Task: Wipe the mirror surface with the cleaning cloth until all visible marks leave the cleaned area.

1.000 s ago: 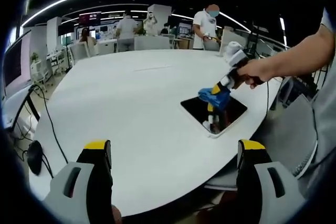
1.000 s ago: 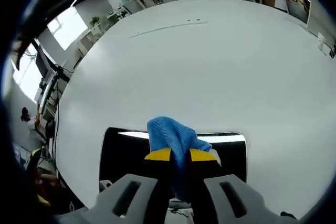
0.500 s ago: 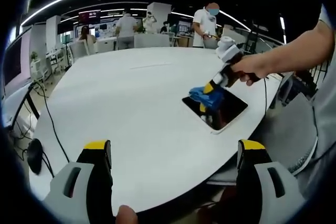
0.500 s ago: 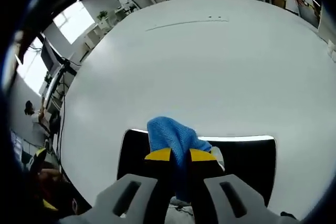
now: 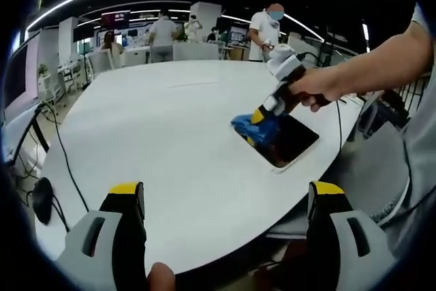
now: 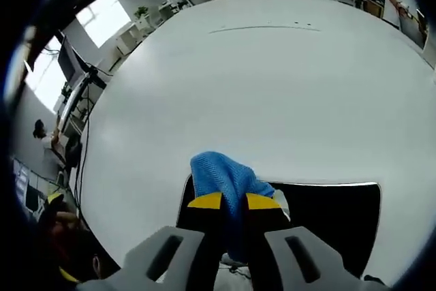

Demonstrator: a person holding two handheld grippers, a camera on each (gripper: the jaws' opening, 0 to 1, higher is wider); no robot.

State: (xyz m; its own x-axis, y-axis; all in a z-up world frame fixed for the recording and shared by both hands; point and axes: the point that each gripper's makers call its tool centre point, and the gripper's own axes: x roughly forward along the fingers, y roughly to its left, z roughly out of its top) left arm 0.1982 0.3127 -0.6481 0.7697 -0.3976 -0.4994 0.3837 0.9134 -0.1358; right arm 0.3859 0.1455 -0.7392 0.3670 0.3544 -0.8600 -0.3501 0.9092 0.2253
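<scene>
While the left gripper is idling spread, the right gripper is pinching one cloth against one mirror.

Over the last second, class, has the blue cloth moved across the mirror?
Yes. In the left gripper view, the blue cloth, clamped in the right gripper, has slid from the mirror's middle to its far-left corner, judged against the mirror's edges.

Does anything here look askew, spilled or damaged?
Nothing stands out. The mirror lies flat near the white table's edge, the blue cloth is pinched in the right gripper at one end, and the left gripper hangs open.
</scene>
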